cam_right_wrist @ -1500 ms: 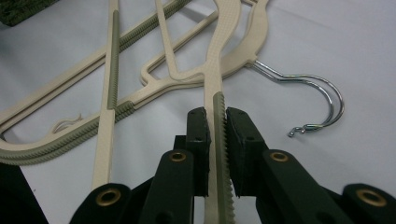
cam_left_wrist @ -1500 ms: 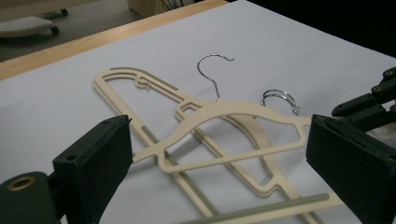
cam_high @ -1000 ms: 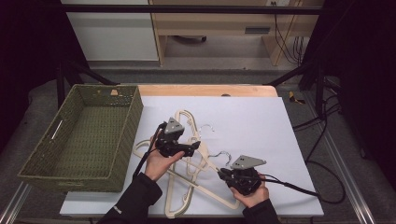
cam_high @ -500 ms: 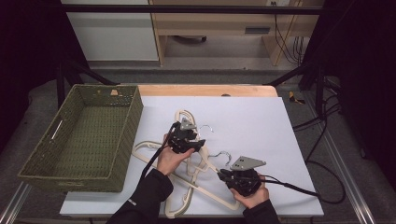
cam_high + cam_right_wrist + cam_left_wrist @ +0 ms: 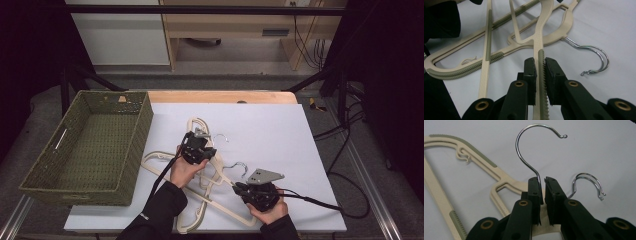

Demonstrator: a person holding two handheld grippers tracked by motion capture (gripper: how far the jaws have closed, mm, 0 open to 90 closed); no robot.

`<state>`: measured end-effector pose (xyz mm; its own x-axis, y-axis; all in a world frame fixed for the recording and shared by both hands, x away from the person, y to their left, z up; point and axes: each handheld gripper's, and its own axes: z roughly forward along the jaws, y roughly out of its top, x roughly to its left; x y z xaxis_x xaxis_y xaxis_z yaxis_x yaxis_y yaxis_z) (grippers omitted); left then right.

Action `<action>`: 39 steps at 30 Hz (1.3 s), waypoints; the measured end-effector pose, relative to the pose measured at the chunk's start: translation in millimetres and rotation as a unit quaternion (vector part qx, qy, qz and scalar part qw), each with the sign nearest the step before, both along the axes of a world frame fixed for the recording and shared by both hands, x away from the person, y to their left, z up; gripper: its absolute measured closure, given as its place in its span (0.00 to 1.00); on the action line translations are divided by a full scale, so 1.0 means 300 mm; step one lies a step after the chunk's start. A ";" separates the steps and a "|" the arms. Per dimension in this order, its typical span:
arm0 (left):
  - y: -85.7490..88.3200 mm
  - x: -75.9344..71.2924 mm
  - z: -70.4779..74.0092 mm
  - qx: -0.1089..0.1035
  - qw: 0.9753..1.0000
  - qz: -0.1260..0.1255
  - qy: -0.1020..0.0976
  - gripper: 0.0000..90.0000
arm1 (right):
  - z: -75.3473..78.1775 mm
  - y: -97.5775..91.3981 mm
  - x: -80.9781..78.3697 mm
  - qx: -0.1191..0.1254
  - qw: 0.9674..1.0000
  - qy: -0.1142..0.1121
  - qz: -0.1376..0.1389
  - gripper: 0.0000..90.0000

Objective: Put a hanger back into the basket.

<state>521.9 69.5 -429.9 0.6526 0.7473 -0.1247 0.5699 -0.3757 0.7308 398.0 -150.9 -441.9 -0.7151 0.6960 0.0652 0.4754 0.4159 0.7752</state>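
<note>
Several beige plastic hangers (image 5: 216,176) with chrome hooks lie tangled on the white table (image 5: 280,130). My left gripper (image 5: 203,142) is at the far end of the pile. Its jaws have just been closing and my left gripper (image 5: 543,185) now stands shut on the stem of one chrome hook (image 5: 536,124), just above the hanger's beige neck. My right gripper (image 5: 236,189) is at the near right. There my right gripper (image 5: 539,63) is shut on a hanger arm (image 5: 539,42) that carries a green ribbed strip. A hand holds each gripper.
An empty green wicker basket (image 5: 75,187) stands at the table's left. Two more chrome hooks (image 5: 587,178) lie side by side right of my left jaws. Black cables (image 5: 320,202) trail from the grippers across the near table. The far right of the table is bare.
My left gripper has shifted a little to the right and down onto the hanger's hook, and its jaws have gone from wide open to shut. The right gripper has stayed put.
</note>
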 end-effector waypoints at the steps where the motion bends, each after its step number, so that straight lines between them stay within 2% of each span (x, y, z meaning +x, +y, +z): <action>1: 0.000 -0.006 0.003 -0.002 1.000 0.003 -0.003 0.92 | 0.000 0.000 0.000 0.002 1.000 0.002 0.002 0.89; 6: 0.003 -0.043 0.022 0.002 1.000 0.006 -0.023 0.92 | -0.008 0.003 -0.004 0.002 1.000 0.015 0.009 0.89; 9: 0.010 -0.065 0.033 -0.006 1.000 0.005 -0.029 0.92 | -0.006 0.005 -0.006 0.019 0.999 0.022 0.016 0.87; 13: 0.020 -0.096 0.049 -0.010 0.999 0.001 -0.041 0.92 | 0.001 0.009 0.000 0.045 0.998 0.032 0.029 0.73; 18: 0.030 -0.126 0.071 -0.012 0.998 0.002 -0.058 0.92 | 0.028 0.012 0.038 0.100 0.994 0.024 0.025 0.56; 19: 0.032 -0.130 0.074 -0.014 0.998 0.001 -0.059 0.92 | 0.035 0.016 0.050 0.102 0.994 0.018 0.025 0.54; 22: 0.035 -0.143 0.083 -0.015 0.998 0.001 -0.063 0.92 | 0.051 0.045 0.085 0.114 0.993 0.015 0.028 0.59; 25: 0.041 -0.156 0.092 -0.018 0.998 -0.002 -0.067 0.92 | 0.056 0.089 0.124 0.126 0.990 0.038 0.041 0.67; 27: 0.047 -0.163 0.097 -0.013 0.997 -0.005 -0.072 0.92 | 0.052 0.121 0.147 0.121 0.990 0.051 0.045 0.70; 29: 0.054 -0.166 0.098 -0.012 0.997 -0.004 -0.076 0.92 | 0.048 0.145 0.161 0.111 0.990 0.063 0.051 0.78; 32: 0.067 -0.166 0.095 -0.024 0.997 -0.006 -0.074 0.92 | 0.037 0.154 0.174 0.110 0.990 0.068 0.047 0.88; 37: 0.089 -0.182 0.115 -0.029 0.996 -0.023 -0.084 0.89 | 0.045 0.152 0.181 0.131 0.986 0.091 0.044 0.93; 39: 0.110 -0.196 0.137 -0.028 0.995 -0.032 -0.094 0.84 | 0.054 0.149 0.181 0.148 0.983 0.099 0.053 0.96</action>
<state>463.1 102.5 -388.9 0.7145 0.6987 -0.0370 0.3976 -0.3620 0.8431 452.2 -106.3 -425.6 -0.7354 0.5479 0.3988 0.5954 0.2412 0.7664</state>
